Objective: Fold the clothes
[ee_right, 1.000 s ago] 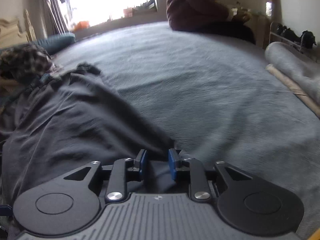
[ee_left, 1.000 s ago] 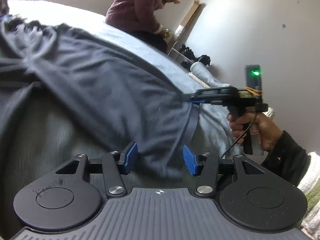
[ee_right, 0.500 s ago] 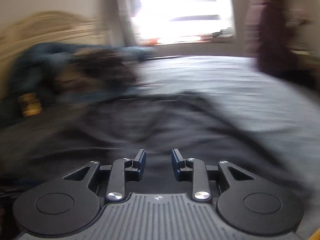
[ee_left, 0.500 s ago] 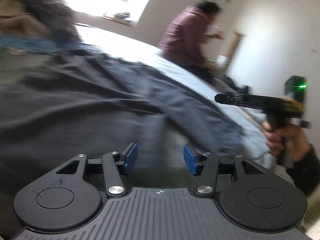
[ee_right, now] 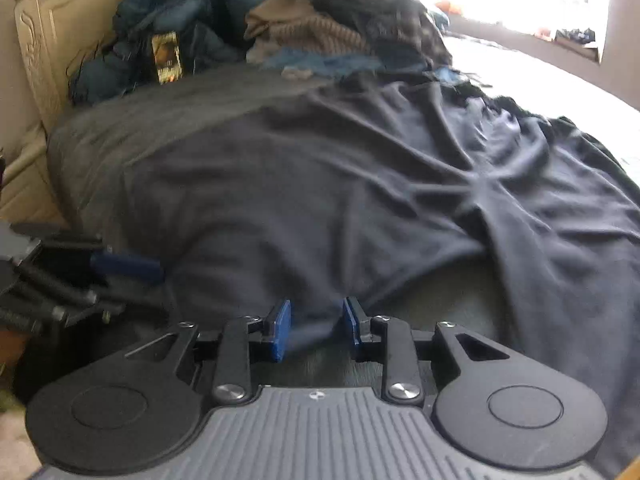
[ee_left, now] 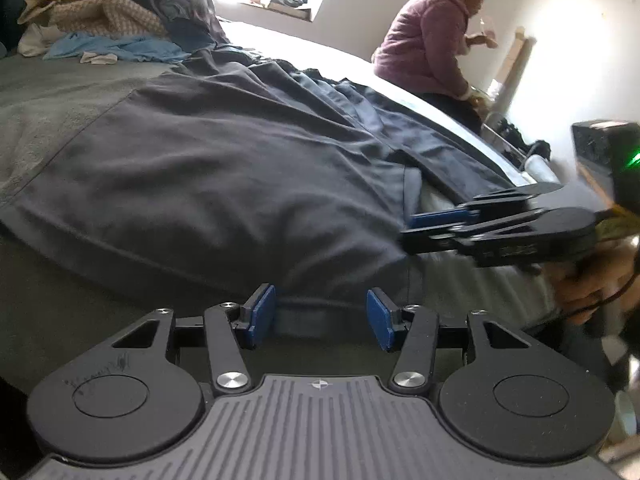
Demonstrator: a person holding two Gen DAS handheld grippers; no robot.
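One wrinkled, soft dark garment (ee_right: 340, 184)

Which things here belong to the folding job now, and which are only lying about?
Job:
dark garment
left gripper
right gripper

Lying about:
clothes pile
blue jacket
seated person

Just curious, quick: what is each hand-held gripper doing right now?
Left hand-held gripper: open, dark garment hem between its pads, not clamped.
Right hand-held gripper: open, garment edge between its pads.
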